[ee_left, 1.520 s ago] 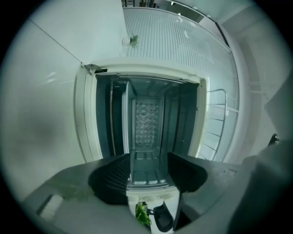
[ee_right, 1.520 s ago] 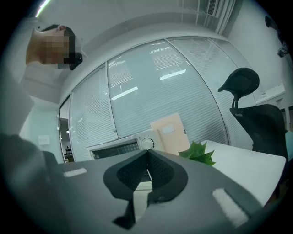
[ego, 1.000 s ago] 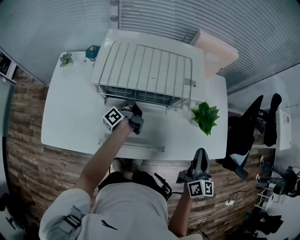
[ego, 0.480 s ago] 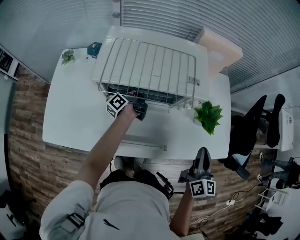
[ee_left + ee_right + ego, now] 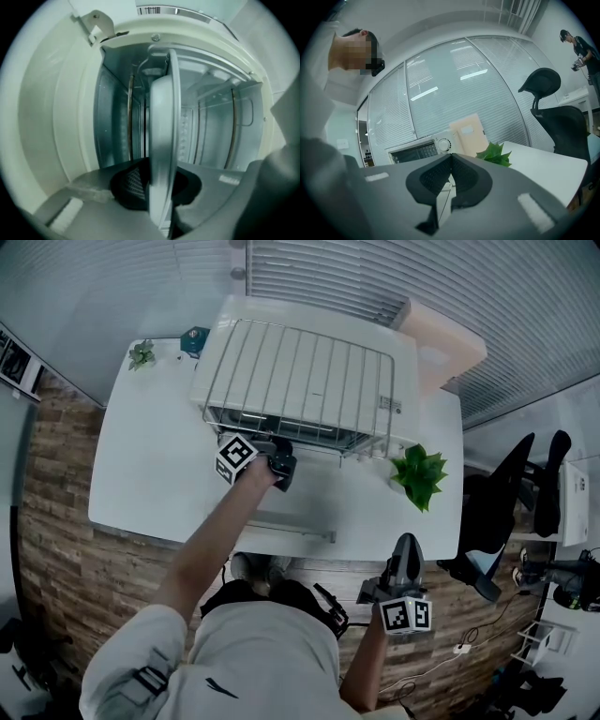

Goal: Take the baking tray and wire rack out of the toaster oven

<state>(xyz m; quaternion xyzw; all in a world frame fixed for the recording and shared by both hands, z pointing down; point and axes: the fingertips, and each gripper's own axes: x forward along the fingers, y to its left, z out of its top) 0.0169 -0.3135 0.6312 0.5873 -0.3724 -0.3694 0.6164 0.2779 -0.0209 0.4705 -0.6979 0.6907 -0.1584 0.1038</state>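
The baking tray (image 5: 161, 140) sits inside the toaster oven (image 5: 112, 122), on its side rails as far as I can tell, with only its front lip at the mouth. The left gripper (image 5: 159, 185) has just been closing its jaws, and that lip is now pinched between the pads.

To my eye it is thin sheet metal: stiff, fairly light and smooth enough to slip. Held at one spot, it would likely sag or swing once clear of the rails. The middle of the front lip looks like the sound place to hold it, drawing it out level.

A wire rack (image 5: 300, 381) already lies across the oven's top. The oven stands at the back of a white table (image 5: 150, 465), beside a potted plant (image 5: 417, 474). The right gripper (image 5: 450, 171) hangs off the table's near edge, pads together on nothing.
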